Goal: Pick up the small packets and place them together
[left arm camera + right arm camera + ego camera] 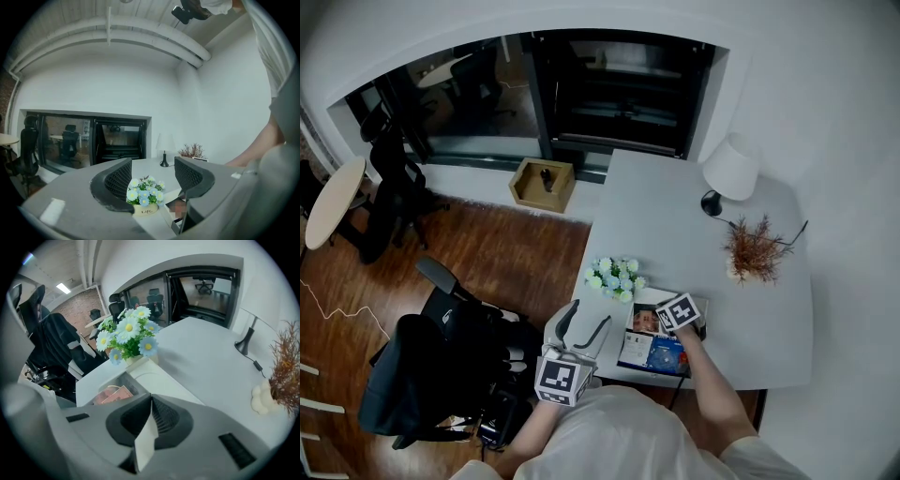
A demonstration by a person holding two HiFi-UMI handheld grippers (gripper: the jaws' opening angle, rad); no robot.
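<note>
My right gripper (151, 401) is shut on a small white packet (146, 439), which hangs from between its jaws toward the camera. It hovers over an open box (699, 305) at the desk's near edge, its marker cube (678, 312) showing in the head view. Pinkish packets (114, 394) lie inside the box. My left gripper (581, 323) is open and empty, held off the desk's left front corner. In the left gripper view, its fingers (117, 180) frame the flower pot (144, 191) from a distance.
A pot of white and blue flowers (614, 278) stands just beyond the box. A white lamp (729, 169) and a dried plant (755, 248) sit on the right of the white desk (666, 225). A black office chair (441, 366) stands on the floor to the left.
</note>
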